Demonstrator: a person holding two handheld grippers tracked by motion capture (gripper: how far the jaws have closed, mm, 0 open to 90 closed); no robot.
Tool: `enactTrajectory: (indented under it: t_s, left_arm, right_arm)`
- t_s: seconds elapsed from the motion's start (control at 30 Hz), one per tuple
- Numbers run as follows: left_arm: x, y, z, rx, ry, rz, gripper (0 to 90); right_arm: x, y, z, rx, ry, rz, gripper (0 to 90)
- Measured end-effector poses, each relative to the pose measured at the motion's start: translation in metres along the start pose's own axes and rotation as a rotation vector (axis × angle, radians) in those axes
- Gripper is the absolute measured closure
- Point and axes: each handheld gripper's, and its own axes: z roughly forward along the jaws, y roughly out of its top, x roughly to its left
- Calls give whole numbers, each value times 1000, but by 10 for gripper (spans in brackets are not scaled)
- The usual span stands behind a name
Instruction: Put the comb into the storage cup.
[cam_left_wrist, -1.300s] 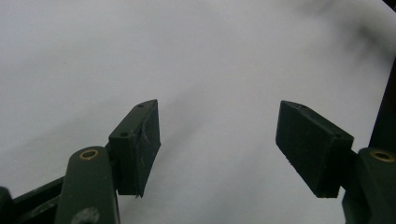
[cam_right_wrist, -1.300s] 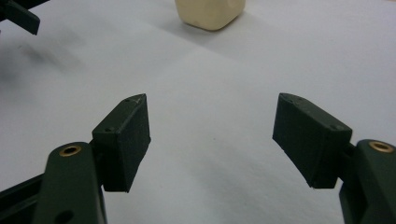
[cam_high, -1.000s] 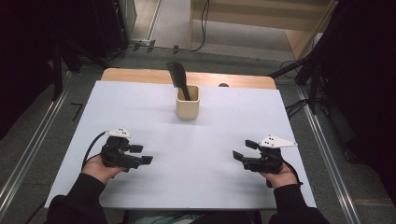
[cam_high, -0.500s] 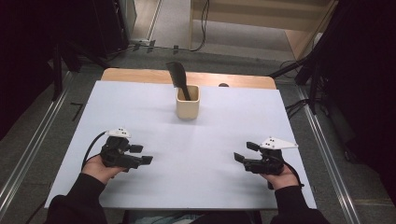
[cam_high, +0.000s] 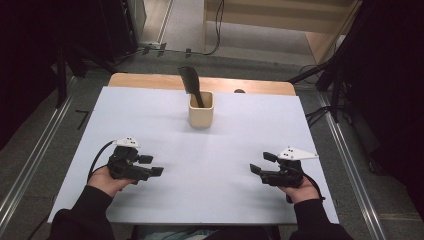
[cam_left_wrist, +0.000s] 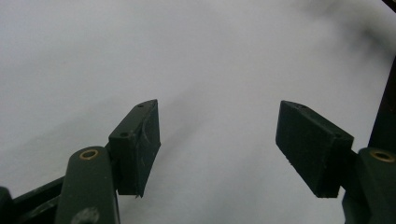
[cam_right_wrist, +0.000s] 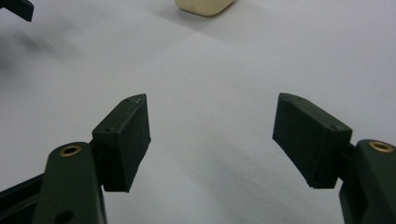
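A cream square cup (cam_high: 201, 109) stands at the far middle of the white table (cam_high: 150, 115), with a black spatula (cam_high: 190, 82) upright in it. My left gripper (cam_high: 151, 165) rests low over the near left of the table, jaws open and pointing right, nothing between them (cam_left_wrist: 219, 140). On the near right, my right gripper (cam_high: 262, 163) is open too, jaws pointing left and empty (cam_right_wrist: 212, 140). The cup's base (cam_right_wrist: 204, 6) shows at the top of the right gripper view. Both grippers are far from the cup.
A wooden edge (cam_high: 150, 80) runs behind the white top. Metal rails (cam_high: 30, 165) flank the table on the floor, and cables (cam_high: 320, 115) lie at the right. In the right gripper view, a tip of the other gripper (cam_right_wrist: 16, 8) shows at top left.
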Motion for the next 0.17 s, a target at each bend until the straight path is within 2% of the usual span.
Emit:
enactTrajectory:
  t_s: [0.17]
  left_arm:
    - [0, 0, 0, 3, 1, 2, 313]
  right_arm:
    - [-1, 0, -1, -5, -8, -8, 257]
